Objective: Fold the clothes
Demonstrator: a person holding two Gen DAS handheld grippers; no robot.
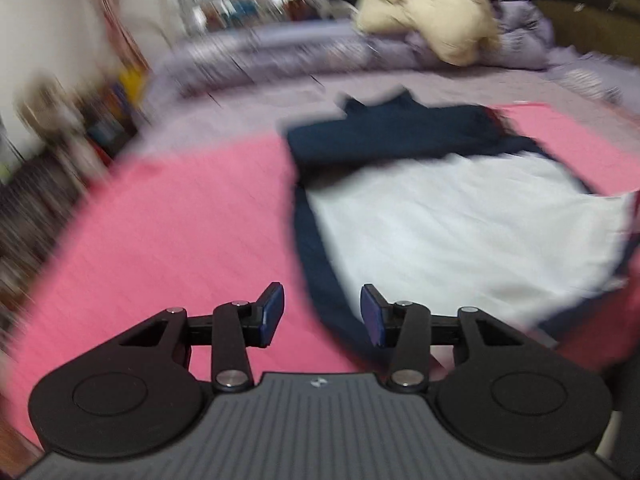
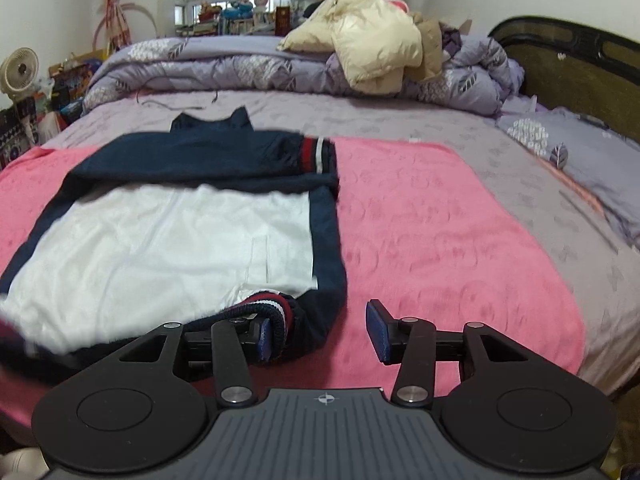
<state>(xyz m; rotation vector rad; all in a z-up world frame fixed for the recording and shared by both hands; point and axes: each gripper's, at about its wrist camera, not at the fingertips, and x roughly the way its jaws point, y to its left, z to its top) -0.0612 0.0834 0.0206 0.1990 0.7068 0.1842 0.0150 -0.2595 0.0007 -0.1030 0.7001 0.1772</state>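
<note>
A navy jacket (image 2: 224,152) with white lining (image 2: 160,248) facing up lies on a pink blanket (image 2: 440,240) on the bed. Its sleeves are folded across the top, one with a red and white striped cuff (image 2: 316,154). My right gripper (image 2: 322,334) is open at the jacket's near right corner, beside the striped hem (image 2: 272,312). In the blurred left wrist view, my left gripper (image 1: 322,314) is open over the jacket's (image 1: 400,136) near left navy edge, with the lining (image 1: 460,220) to its right and the blanket (image 1: 160,232) to the left.
A rolled purple quilt (image 2: 240,68) and a cream puffy coat (image 2: 372,44) lie at the far side of the bed. A dark headboard (image 2: 580,68) is at the right. A small fan (image 2: 20,70) and cluttered boxes stand at the left.
</note>
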